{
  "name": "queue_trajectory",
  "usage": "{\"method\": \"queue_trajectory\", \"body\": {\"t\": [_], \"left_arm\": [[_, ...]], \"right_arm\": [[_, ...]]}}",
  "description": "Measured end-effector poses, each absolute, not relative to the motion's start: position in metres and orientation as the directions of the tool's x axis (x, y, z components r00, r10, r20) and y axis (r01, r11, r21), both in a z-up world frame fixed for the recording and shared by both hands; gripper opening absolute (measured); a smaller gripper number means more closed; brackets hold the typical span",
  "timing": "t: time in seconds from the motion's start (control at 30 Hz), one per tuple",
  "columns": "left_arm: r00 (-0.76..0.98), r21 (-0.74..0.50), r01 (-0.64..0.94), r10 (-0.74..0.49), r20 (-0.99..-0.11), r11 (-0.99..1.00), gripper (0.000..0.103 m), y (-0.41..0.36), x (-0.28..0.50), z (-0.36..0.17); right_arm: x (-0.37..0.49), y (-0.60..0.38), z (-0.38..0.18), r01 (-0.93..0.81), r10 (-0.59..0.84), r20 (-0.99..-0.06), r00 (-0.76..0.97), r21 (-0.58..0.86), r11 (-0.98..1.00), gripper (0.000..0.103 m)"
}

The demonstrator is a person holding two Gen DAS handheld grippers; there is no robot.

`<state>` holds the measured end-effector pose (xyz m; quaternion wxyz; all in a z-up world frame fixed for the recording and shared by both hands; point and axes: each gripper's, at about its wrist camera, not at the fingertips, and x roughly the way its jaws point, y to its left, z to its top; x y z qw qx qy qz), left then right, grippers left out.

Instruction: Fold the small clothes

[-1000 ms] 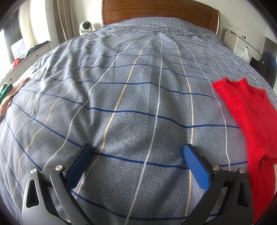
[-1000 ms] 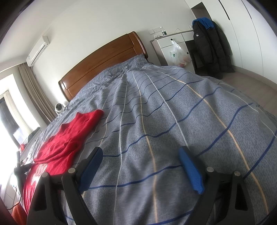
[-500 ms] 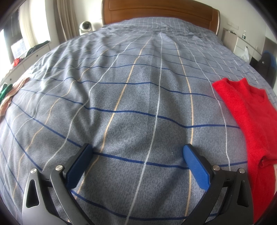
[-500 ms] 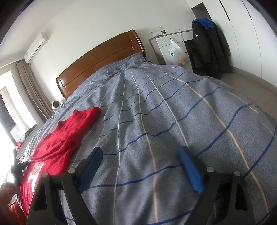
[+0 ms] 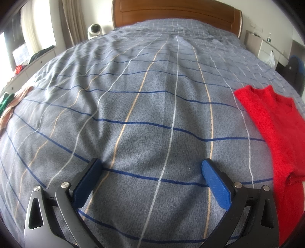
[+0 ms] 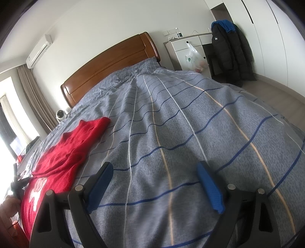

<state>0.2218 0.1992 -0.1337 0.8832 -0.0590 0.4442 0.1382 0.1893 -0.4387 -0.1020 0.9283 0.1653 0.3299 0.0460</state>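
Note:
A red knit garment (image 5: 274,129) lies spread on the grey checked bedspread (image 5: 152,106), at the right edge of the left wrist view and at the left of the right wrist view (image 6: 63,156). White print shows on its near part in the right wrist view. My left gripper (image 5: 150,167) is open and empty, low over bare bedspread to the left of the garment. My right gripper (image 6: 154,171) is open and empty over bare bedspread to the right of the garment.
A wooden headboard (image 5: 175,11) stands at the far end. More clothes (image 5: 9,106) lie at the bed's left edge. A white dresser with a hanging bag (image 6: 192,57) and a dark coat (image 6: 230,55) stand beyond the bed's right side.
The left gripper has not moved. The right wrist view has shifted leftward, bringing more of the red garment into view.

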Motion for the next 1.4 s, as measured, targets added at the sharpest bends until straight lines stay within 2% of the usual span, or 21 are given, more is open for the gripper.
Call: {"method": "queue_trajectory", "body": {"t": [0.13, 0.23, 0.33, 0.43, 0.53, 0.6, 0.67, 0.73, 0.77, 0.83, 0.87, 0.9, 0.93, 0.97, 1.0, 1.03, 1.07, 1.2, 1.4], "left_arm": [[0.507, -0.014, -0.277, 0.134, -0.851, 0.961, 0.102, 0.205, 0.223, -0.127], [0.547, -0.096, -0.202, 0.03, -0.837, 0.975, 0.1, 0.199, 0.18, -0.103], [0.566, -0.192, -0.025, -0.144, -0.812, 0.981, 0.1, 0.175, 0.113, -0.076], [0.475, -0.311, 0.114, -0.327, -0.817, 0.944, 0.101, 0.141, 0.053, -0.073], [0.385, -0.31, 0.149, -0.343, -0.857, 0.939, 0.1, 0.112, 0.029, -0.089], [0.339, -0.3, 0.179, -0.345, -0.875, 0.937, 0.098, 0.094, 0.026, -0.102], [0.296, -0.291, 0.192, -0.338, -0.893, 0.937, 0.081, 0.082, 0.029, -0.117], [0.252, -0.297, 0.192, -0.339, -0.906, 0.935, 0.079, 0.073, 0.032, -0.129], [0.248, -0.297, 0.186, -0.337, -0.908, 0.937, 0.079, 0.071, 0.032, -0.133], [0.251, -0.289, 0.177, -0.327, -0.911, 0.941, 0.078, 0.069, 0.031, -0.136], [0.249, -0.288, 0.178, -0.326, -0.912, 0.941, 0.072, 0.068, 0.03, -0.137], [0.242, -0.29, 0.178, -0.328, -0.913, 0.94, 0.064, 0.067, 0.028, -0.136], [0.229, -0.304, 0.172, -0.338, -0.913, 0.937, 0.043, 0.067, 0.027, -0.137], [0.217, -0.323, 0.165, -0.354, -0.91, 0.932, 0.023, 0.065, 0.026, -0.139], [0.203, -0.356, 0.156, -0.382, -0.901, 0.921, 0.015, 0.065, 0.023, -0.14], [0.188, -0.392, 0.148, -0.415, -0.89, 0.908, 0.007, 0.067, 0.022, -0.14], [0.188, -0.401, 0.151, -0.424, -0.886, 0.904, 0.006, 0.068, 0.02, -0.136], [0.197, -0.466, 0.172, -0.493, -0.847, 0.868, 0.004, 0.068, 0.015, -0.115], [0.319, -0.59, 0.183, -0.615, -0.721, 0.786, 0.004, 0.096, 0.041, -0.051]], "right_arm": [[0.199, -0.429, -0.099, 0.055, 0.148, -0.668, 0.73, 0.272, 0.961, 0.089], [0.197, -0.416, -0.082, 0.037, 0.134, -0.726, 0.675, 0.214, 0.976, 0.088], [0.173, -0.4, -0.062, -0.049, 0.243, -0.739, 0.628, 0.274, 0.961, 0.088], [0.143, -0.375, -0.054, -0.16, 0.392, -0.769, 0.505, 0.363, 0.918, 0.088], [0.111, -0.34, -0.059, -0.254, 0.518, -0.795, 0.316, 0.455, 0.854, 0.088], [0.095, -0.319, -0.071, -0.279, 0.52, -0.826, 0.218, 0.457, 0.844, 0.088], [0.088, -0.306, -0.088, -0.271, 0.491, -0.859, 0.145, 0.443, 0.855, 0.088], [0.085, -0.299, -0.105, -0.251, 0.482, -0.871, 0.093, 0.448, 0.858, 0.086], [0.087, -0.296, -0.113, -0.245, 0.474, -0.877, 0.079, 0.444, 0.862, 0.081], [0.085, -0.292, -0.121, -0.245, 0.476, -0.877, 0.059, 0.45, 0.859, 0.077], [0.085, -0.291, -0.123, -0.246, 0.486, -0.873, 0.049, 0.461, 0.853, 0.07], [0.084, -0.289, -0.124, -0.247, 0.493, -0.869, 0.035, 0.471, 0.847, 0.054], [0.083, -0.289, -0.127, -0.251, 0.493, -0.87, 0.016, 0.474, 0.844, 0.042], [0.082, -0.288, -0.127, -0.252, 0.487, -0.873, 0.008, 0.47, 0.846, 0.014], [0.081, -0.29, -0.127, -0.249, 0.483, -0.876, 0.003, 0.467, 0.849, 0.005], [0.08, -0.293, -0.123, -0.237, 0.495, -0.869, 0.003, 0.48, 0.844, 0.005], [0.079, -0.297, -0.121, -0.23, 0.511, -0.86, 0.005, 0.496, 0.837, 0.005], [0.076, -0.309, -0.099, -0.219, 0.587, -0.808, 0.042, 0.566, 0.795, 0.005], [0.092, -0.327, -0.053, -0.223, 0.692, -0.703, 0.162, 0.657, 0.72, 0.005]]}}
